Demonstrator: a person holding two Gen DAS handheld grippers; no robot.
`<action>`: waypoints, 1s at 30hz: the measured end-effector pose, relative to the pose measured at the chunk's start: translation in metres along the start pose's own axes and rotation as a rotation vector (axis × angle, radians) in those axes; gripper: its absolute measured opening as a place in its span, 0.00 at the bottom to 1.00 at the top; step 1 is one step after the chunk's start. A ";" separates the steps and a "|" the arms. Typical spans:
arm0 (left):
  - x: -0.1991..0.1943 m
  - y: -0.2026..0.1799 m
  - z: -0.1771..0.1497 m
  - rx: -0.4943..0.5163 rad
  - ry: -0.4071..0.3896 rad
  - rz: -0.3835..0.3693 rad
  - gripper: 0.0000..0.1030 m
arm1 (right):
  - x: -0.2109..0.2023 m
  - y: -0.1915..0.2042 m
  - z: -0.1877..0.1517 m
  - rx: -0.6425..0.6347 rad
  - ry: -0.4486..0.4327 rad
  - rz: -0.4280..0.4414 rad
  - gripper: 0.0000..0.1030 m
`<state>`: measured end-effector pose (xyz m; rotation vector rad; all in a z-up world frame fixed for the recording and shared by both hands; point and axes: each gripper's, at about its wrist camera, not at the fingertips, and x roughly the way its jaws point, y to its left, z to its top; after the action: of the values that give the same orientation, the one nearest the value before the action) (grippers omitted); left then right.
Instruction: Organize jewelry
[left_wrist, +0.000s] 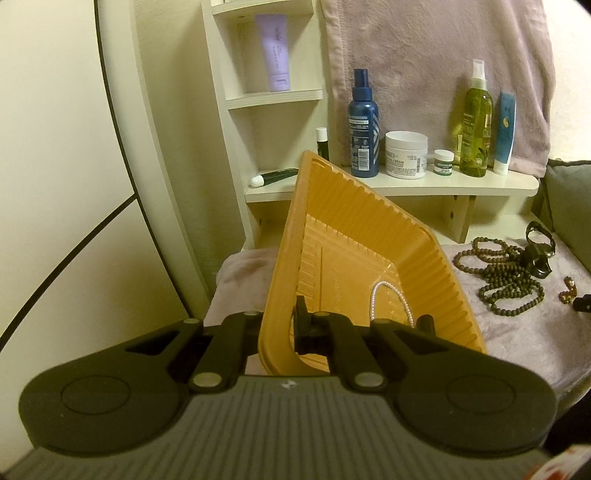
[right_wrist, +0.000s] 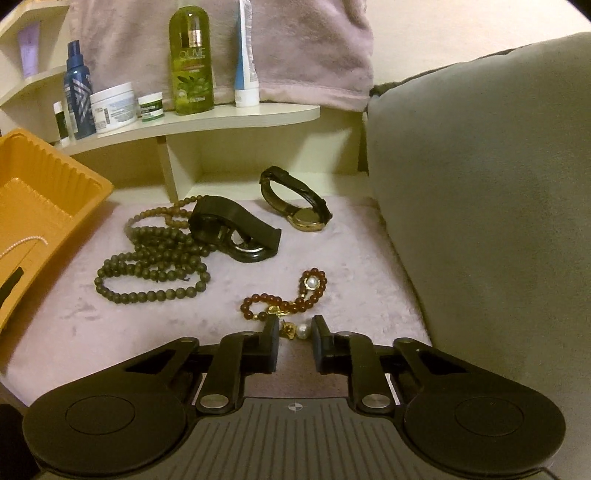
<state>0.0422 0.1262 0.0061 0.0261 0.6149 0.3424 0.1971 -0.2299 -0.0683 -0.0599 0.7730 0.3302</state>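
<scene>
Through the left wrist view, the left gripper (left_wrist: 295, 314) clamps the orange tray's (left_wrist: 369, 229) near rim, tilting it; a pearl strand (left_wrist: 388, 295) lies inside. Far right, a jar (left_wrist: 406, 155) reads "CREAM".

From the right wrist view, the right gripper (right_wrist: 294, 328) stands narrowly apart around the red bead bracelet's (right_wrist: 284, 299) pearl end, grip unclear; a far green bottle (right_wrist: 191, 62) reads "OLIVE".

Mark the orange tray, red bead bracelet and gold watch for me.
orange tray (left_wrist: 369, 236), left wrist view, ribbed inner wall.
red bead bracelet (right_wrist: 291, 304), right wrist view, beads mid-strand.
gold watch (right_wrist: 308, 218), right wrist view, round case.
</scene>
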 end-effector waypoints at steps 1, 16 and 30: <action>0.000 0.000 0.000 0.000 0.000 0.000 0.05 | -0.001 0.000 0.000 -0.001 -0.002 0.000 0.18; 0.000 0.000 0.000 -0.003 -0.001 -0.001 0.05 | -0.042 0.094 0.031 -0.096 -0.057 0.361 0.18; 0.001 0.002 -0.003 -0.019 -0.006 -0.009 0.05 | -0.029 0.176 0.026 -0.208 0.007 0.566 0.18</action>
<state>0.0407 0.1283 0.0035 0.0061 0.6054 0.3394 0.1398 -0.0670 -0.0176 -0.0366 0.7510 0.9483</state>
